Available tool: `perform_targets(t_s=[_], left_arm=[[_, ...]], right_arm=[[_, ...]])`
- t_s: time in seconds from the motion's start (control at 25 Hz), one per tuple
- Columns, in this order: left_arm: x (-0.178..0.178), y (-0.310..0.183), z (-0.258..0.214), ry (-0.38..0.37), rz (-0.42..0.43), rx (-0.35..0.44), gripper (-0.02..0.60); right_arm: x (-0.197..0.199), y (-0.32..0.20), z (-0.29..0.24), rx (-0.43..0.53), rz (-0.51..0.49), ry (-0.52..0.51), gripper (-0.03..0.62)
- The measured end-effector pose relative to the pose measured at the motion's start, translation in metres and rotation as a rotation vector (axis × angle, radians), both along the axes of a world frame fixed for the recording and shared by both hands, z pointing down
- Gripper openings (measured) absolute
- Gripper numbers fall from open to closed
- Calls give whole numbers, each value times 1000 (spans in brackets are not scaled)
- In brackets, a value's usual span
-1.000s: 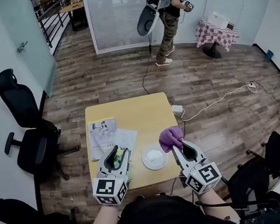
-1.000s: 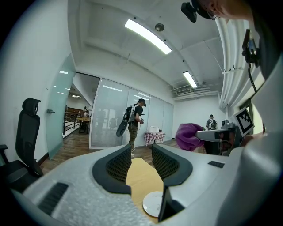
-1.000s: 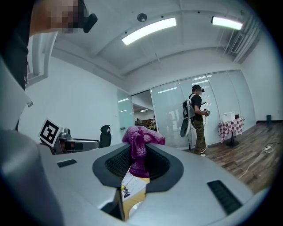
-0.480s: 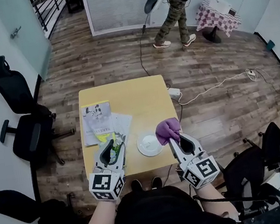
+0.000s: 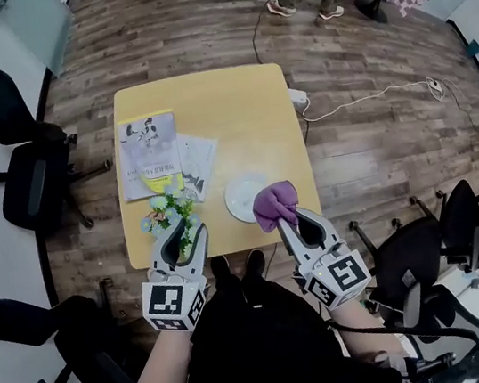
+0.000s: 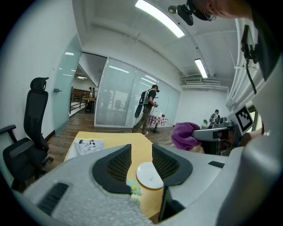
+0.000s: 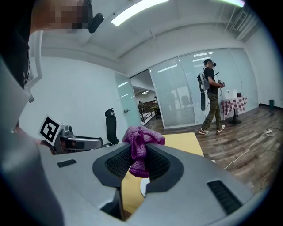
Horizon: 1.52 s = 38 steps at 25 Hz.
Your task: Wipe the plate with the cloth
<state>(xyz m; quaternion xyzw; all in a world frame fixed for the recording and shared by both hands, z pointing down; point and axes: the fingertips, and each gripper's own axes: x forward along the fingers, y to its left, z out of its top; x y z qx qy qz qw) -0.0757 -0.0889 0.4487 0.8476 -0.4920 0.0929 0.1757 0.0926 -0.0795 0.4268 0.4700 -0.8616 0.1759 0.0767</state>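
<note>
Right gripper view: my right gripper (image 7: pixel 140 155) pinches the purple cloth (image 7: pixel 142 137) by a fold. It looks soft and light, bunched above the jaws. My left gripper (image 6: pixel 141 159) is spread, holding nothing. The white plate (image 5: pixel 242 198) lies on the yellow table (image 5: pixel 236 114), near its front edge. I judge it slick and best steadied at the rim. The 2 grippers point forward over that edge.

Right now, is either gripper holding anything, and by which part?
The right gripper pinches the purple cloth by a bunched fold, most of it bulging beyond the jaws. The left gripper is open and empty.
</note>
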Motion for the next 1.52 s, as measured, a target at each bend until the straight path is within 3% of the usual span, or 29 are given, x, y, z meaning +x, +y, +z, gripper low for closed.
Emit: perform_targets(t_s=[0.28, 0.6, 1.08, 1.52], left_arm=[[3, 5, 33, 9, 6, -77, 150], [0, -3, 39, 19, 1, -83, 150], [-1, -8, 42, 24, 1, -98, 150], [-1, -6, 46, 31, 0, -108, 150]], right_arm=[[-13, 4, 37, -91, -34, 10, 75], [-29, -4, 53, -115, -87, 34, 75], [-59, -15, 150, -186, -350, 349, 75], [-77, -22, 197, -231, -477, 498, 75]])
